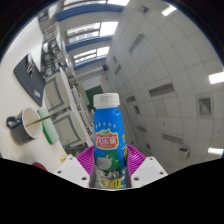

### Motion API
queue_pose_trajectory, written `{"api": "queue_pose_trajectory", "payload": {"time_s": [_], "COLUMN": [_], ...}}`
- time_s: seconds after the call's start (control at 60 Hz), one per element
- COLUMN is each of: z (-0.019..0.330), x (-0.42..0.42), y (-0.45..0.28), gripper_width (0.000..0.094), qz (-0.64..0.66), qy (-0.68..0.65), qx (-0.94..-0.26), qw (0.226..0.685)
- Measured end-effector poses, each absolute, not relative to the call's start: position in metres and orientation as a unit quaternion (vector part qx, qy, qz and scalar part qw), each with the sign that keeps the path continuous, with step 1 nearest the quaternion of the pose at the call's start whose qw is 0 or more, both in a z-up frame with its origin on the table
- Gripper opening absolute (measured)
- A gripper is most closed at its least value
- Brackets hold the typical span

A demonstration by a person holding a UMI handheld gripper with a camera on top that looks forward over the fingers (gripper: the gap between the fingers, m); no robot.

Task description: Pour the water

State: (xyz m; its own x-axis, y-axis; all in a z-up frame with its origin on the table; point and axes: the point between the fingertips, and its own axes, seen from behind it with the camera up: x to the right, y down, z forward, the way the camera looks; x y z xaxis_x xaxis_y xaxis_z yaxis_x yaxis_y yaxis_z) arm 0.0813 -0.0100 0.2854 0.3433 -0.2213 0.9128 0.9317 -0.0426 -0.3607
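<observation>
A bottle (107, 135) with a white cap and a blue, green and red label stands upright between my fingers. Both magenta pads (82, 156) press against its lower sides, so my gripper (108, 168) is shut on it. The bottle is held up off any surface, and the view is tilted toward the ceiling. A white and green round object on a stick (22, 122) sits to the left of the bottle; I cannot tell what it is. No cup or other vessel for pouring shows.
A ceiling with long light panels (92, 34) and grey wall panels (165, 95) fills the background. White machine or shelf parts (55, 100) stand at the left, behind the bottle.
</observation>
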Motion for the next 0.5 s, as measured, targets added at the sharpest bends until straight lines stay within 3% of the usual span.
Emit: {"api": "queue_pose_trajectory", "payload": {"time_s": [0.083, 0.1, 0.167, 0.233, 0.333, 0.5], "z": [0.248, 0.253, 0.221, 0.188, 0.156, 0.131], "x": [0.088, 0.106, 0.102, 0.104, 0.127, 0.121], "y": [-0.024, -0.036, -0.038, -0.046, -0.056, -0.077], "gripper_width": [0.0406, 0.0405, 0.0406, 0.0406, 0.0406, 0.0406], "qz": [-0.321, -0.288, -0.155, -0.057, -0.01, 0.038], "qy": [-0.183, -0.153, -0.083, -0.011, 0.017, 0.008], "qx": [-0.63, -0.636, -0.682, -0.698, -0.724, -0.742], "qw": [0.683, 0.7, 0.71, 0.714, 0.69, 0.67]}}
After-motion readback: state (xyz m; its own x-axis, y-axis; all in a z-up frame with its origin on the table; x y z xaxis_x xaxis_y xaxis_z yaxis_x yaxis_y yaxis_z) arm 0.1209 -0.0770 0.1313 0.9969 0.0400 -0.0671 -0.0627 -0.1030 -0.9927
